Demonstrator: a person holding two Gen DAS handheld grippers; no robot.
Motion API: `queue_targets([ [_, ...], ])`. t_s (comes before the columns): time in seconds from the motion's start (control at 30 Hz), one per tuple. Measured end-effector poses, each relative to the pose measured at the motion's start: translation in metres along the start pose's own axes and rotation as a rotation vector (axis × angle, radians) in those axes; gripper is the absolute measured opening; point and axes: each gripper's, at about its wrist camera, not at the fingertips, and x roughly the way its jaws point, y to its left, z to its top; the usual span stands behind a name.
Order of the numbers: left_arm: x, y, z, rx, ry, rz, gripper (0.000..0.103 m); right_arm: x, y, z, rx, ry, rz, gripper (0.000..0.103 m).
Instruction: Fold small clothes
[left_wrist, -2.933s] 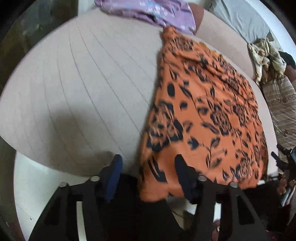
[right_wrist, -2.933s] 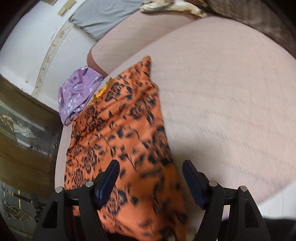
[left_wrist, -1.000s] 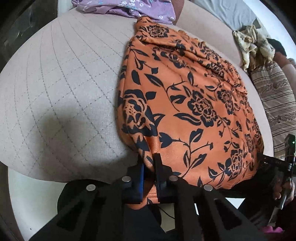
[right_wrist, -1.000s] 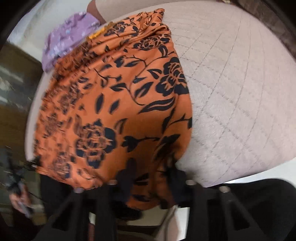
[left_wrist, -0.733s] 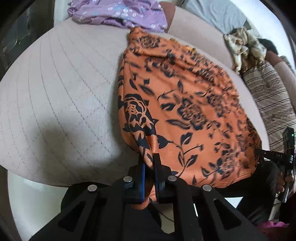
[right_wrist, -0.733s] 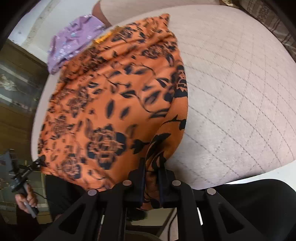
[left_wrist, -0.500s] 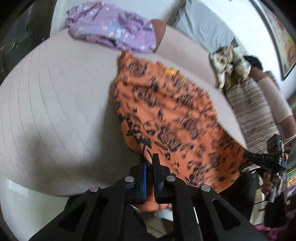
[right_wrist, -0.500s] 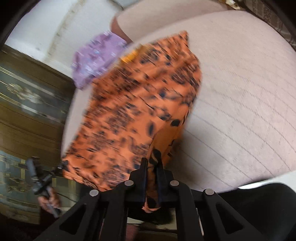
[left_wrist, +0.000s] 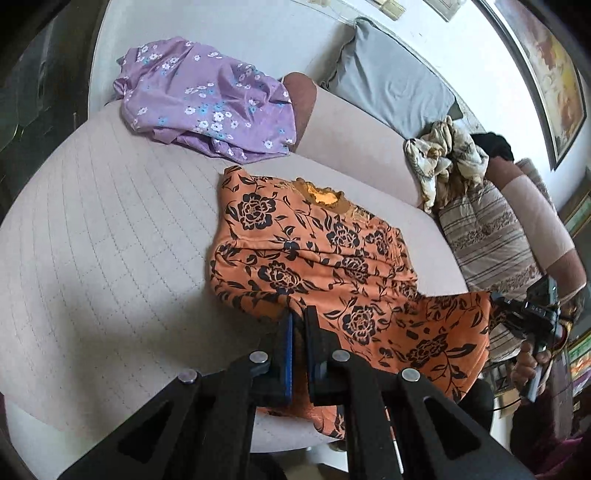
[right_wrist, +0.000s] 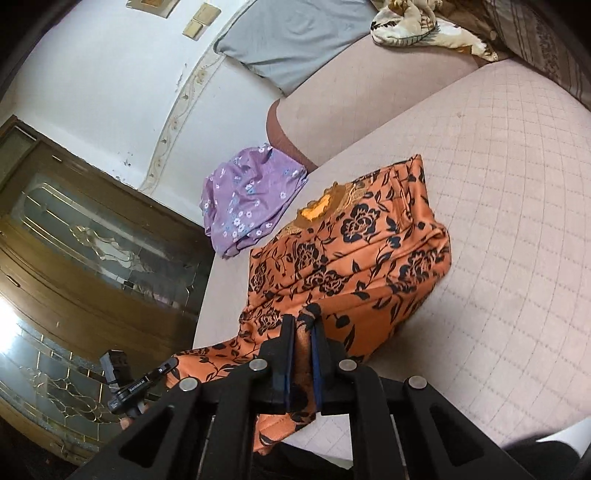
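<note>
Both tongs clamped on the near hem of an orange floral garment, lifted clear of a quilted beige sofa seat. Left gripper pinched tight on one bottom corner, blue pads nearly together with cloth between; right gripper likewise closed on the opposite corner, a bunched fold pressed between its jaws. Hem stretched taut from one tong to the other, the far part with its yellow-edged neckline lying on the seat ahead of both. Beyond the garment, past the neckline, a crumpled lilac flowered cloth against the sofa back. Further off, to the right of the left tong, a grey cushion and a striped pillow.
</note>
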Motion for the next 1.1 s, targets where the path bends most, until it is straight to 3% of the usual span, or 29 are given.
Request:
queue_targets([
  [0.17, 0.0, 0.011, 0.021, -0.049, 0.002, -0.031, 0.005, -0.003, -0.009, 0.022, 0.025, -0.056, 0.034, 0.008],
  [0.37, 0.02, 0.031, 0.086, -0.086, -0.03, -0.012, 0.005, -0.007, -0.014, 0.088, 0.054, -0.182, 0.04, 0.008],
  [0.43, 0.04, 0.039, 0.098, -0.093, 0.023, 0.0, 0.005, 0.006, -0.018, 0.102, 0.057, -0.153, -0.008, 0.008],
  [0.5, 0.051, 0.042, 0.092, -0.082, 0.047, 0.059, 0.004, 0.026, -0.019, 0.103, 0.017, -0.072, -0.069, 0.011],
  [0.6, 0.059, 0.047, 0.057, -0.034, 0.08, 0.118, 0.007, 0.052, -0.03, 0.073, 0.015, 0.085, -0.142, 0.014],
  [0.63, 0.06, 0.05, 0.041, -0.018, 0.094, 0.149, 0.01, 0.057, -0.036, 0.061, 0.014, 0.113, -0.163, 0.026],
  [0.67, 0.06, 0.052, 0.025, -0.014, 0.105, 0.175, 0.019, 0.064, -0.043, 0.042, 0.009, 0.14, -0.208, 0.049],
  [0.7, 0.058, 0.057, 0.004, -0.033, 0.125, 0.198, 0.026, 0.068, -0.046, 0.025, 0.0, 0.158, -0.254, 0.065],
  [0.73, 0.056, 0.061, -0.009, -0.057, 0.145, 0.2, 0.039, 0.071, -0.047, 0.01, -0.01, 0.168, -0.274, 0.076],
  [0.77, 0.052, 0.065, -0.027, -0.086, 0.171, 0.187, 0.047, 0.072, -0.045, -0.008, -0.024, 0.167, -0.276, 0.076],
  [0.9, 0.04, 0.072, -0.073, -0.165, 0.202, 0.161, 0.053, 0.08, -0.025, -0.062, -0.081, 0.204, -0.285, 0.076],
  [1.1, 0.051, 0.056, -0.104, -0.109, 0.239, 0.1, 0.059, 0.107, 0.022, -0.131, -0.334, 0.276, -0.411, 0.077],
])
